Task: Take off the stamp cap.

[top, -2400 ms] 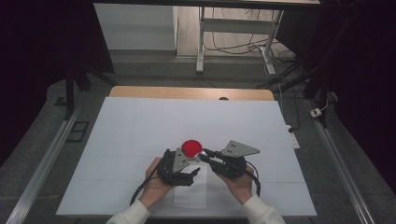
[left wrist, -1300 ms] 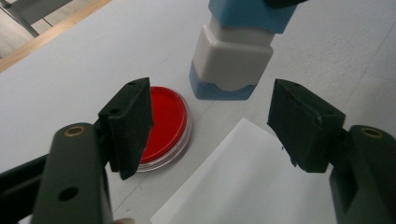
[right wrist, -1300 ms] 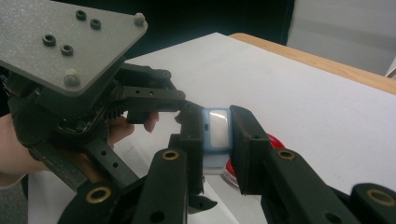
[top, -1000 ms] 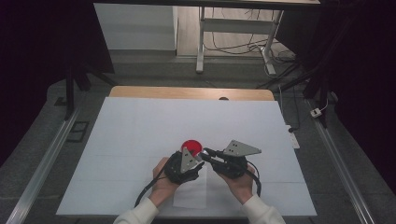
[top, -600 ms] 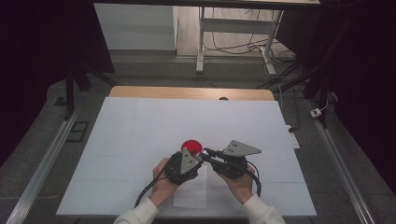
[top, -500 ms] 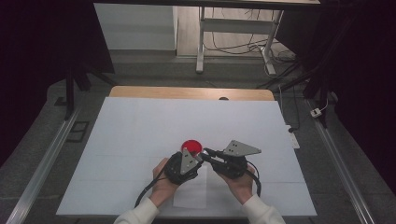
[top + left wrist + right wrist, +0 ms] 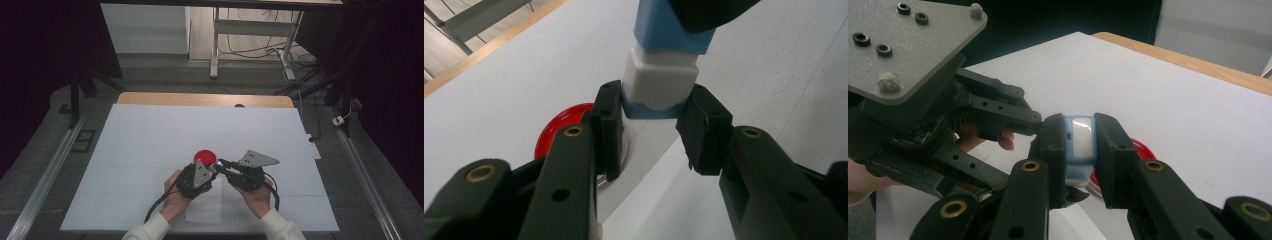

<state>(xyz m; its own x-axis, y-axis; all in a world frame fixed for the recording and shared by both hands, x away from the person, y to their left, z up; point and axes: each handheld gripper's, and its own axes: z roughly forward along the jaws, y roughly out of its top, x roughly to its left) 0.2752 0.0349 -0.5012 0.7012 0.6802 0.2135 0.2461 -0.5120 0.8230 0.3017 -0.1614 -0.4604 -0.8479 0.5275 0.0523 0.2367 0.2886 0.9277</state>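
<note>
A small blue-and-white block (image 7: 1082, 145) is held off the table between both grippers, in front of a red disc (image 7: 204, 156) lying flat on the white sheet. My right gripper (image 7: 1080, 125) is shut on the block's blue body. My left gripper (image 7: 654, 120) has just been closing, and its pads now press on the blue band below the white end (image 7: 660, 75). In the high view the left gripper (image 7: 212, 169) and right gripper (image 7: 222, 165) meet tip to tip at mid-table. The red disc (image 7: 561, 132) lies just behind the left jaw.
A white sheet (image 7: 150, 130) covers the table, with a wooden edge (image 7: 200, 99) at the far side. A smaller paper (image 7: 205, 210) lies under the person's hands. Table legs and cables (image 7: 250, 45) stand on the floor beyond.
Since the earliest frame the left gripper has shifted slightly right, up to the right gripper's tips. Both hands have stayed put over the last second.
</note>
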